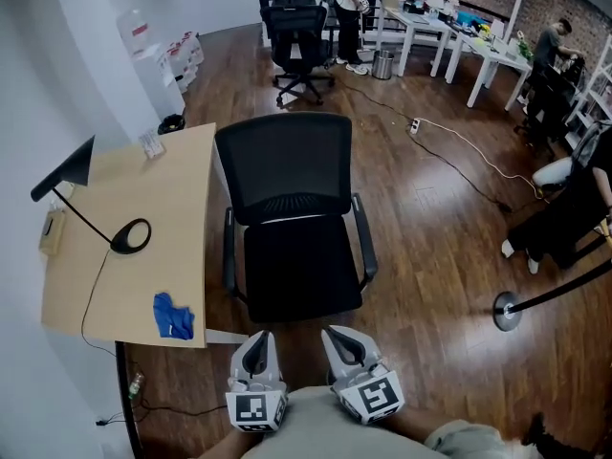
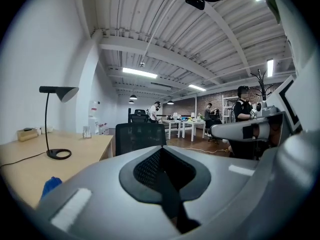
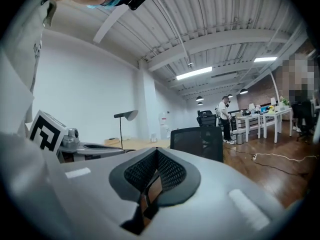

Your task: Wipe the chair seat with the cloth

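The left gripper (image 1: pixel 256 344) and the right gripper (image 1: pixel 346 340) sit side by side, each with its jaws pressed together and nothing between them. Just ahead of both stands the black chair (image 1: pixel 301 275). Left of the left gripper, the blue cloth (image 1: pixel 173 316) lies crumpled on the desk (image 1: pixel 143 208). A lamp (image 1: pixel 129 236) stands farther back.

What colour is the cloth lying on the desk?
Blue: the crumpled blue cloth shows best in the head view.
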{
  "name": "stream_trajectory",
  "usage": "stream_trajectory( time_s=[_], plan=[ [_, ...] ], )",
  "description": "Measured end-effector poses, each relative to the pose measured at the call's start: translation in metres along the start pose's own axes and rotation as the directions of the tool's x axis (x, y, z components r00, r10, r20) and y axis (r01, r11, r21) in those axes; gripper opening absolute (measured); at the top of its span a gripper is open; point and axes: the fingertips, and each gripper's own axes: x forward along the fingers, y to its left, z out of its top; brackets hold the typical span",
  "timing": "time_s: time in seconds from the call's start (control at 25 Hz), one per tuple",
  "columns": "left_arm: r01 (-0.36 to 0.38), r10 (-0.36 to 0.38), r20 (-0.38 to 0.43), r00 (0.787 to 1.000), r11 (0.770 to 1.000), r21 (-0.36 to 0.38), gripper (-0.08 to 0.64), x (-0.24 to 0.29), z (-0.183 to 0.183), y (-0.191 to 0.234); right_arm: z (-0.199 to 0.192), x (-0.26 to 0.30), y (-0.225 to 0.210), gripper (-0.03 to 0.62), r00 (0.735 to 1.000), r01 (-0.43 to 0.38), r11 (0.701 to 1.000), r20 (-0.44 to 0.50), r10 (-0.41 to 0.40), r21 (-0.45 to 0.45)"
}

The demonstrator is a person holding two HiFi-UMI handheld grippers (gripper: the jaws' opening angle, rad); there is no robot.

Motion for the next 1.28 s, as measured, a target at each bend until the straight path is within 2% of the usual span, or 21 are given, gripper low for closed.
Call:
stream_trajectory(
  time_s=[0.16,0.32,0.6,0.76,0.92,1.28],
  plan=[
    [-0.045,0.045,-0.006,0.999,0.998,0.036,0.005,-0.014,0.001,-0.021,-0.012,-0.023,-0.005,0.002,0.999,-0.041,0.999,-0.025,0.041,0.013],
    [-0.068,0.07,-0.023,0.997,0.997,0.045,0.005,-0.024,-0.003,-0.024,-0.014,-0.032,-0.007,0.002,0.999,-0.041,0.999,-0.025,0.042,0.032],
    [0.003,-0.002,-0.029,1.0,0.999,0.046,0.005,-0.035,-0.004,-0.016,-0.011,-0.031,0.013,0.002,1.0,-0.009,1.0,-0.015,0.009,-0.007],
    [0.016,-0.016,0.009,1.0,1.0,0.001,0.005,-0.043,-0.002,-0.004,-0.013,-0.027,0.03,0.002,1.0,0.007,1.0,-0.026,-0.007,-0.012],
    [0.044,-0.044,-0.013,0.999,0.998,0.04,0.005,-0.053,-0.006,0.006,-0.013,-0.025,0.045,0.002,0.999,0.019,1.0,-0.032,-0.019,-0.017],
    [0.08,-0.079,-0.034,0.996,0.996,0.036,0.005,-0.063,-0.01,0.015,-0.014,-0.02,0.065,0.002,0.999,0.028,0.999,-0.028,-0.029,-0.015]
  ],
)
